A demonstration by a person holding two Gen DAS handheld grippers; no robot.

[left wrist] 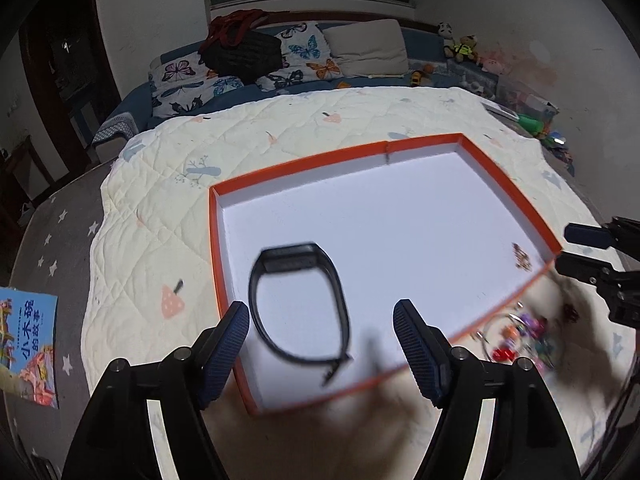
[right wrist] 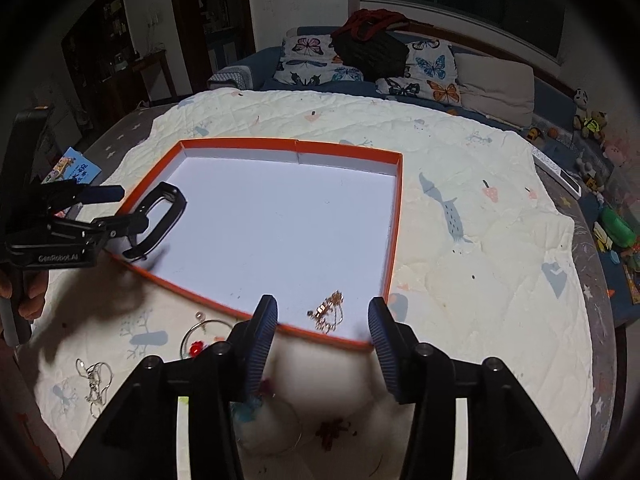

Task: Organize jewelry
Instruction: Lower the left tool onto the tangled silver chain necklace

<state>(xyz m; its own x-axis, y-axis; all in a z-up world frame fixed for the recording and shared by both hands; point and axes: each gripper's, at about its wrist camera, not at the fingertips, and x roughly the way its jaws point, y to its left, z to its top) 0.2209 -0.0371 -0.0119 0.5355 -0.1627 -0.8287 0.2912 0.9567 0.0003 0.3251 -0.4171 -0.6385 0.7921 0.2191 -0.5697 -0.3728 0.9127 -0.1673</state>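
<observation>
You had the wristband (left wrist: pixel 298 304) and a gold chain (right wrist: pixel 330 312) in the tray (left wrist: pixel 300 166); several pieces (right wrist: pixel 94 384) lay outside. Your left gripper (left wrist: pixel 320 344) and right gripper (right wrist: pixel 322 344) stood wide apart, empty.

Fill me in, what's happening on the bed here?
A person is sorting jewelry into an orange-rimmed tray on the quilt. A black wristband and a gold chain already lie inside it. Both the left hand-held gripper and the right hand-held gripper are open and empty, hovering at the tray's near edge. A silver chain, a bangle with red charms and other small pieces are still loose on the quilt in front of the tray.
</observation>
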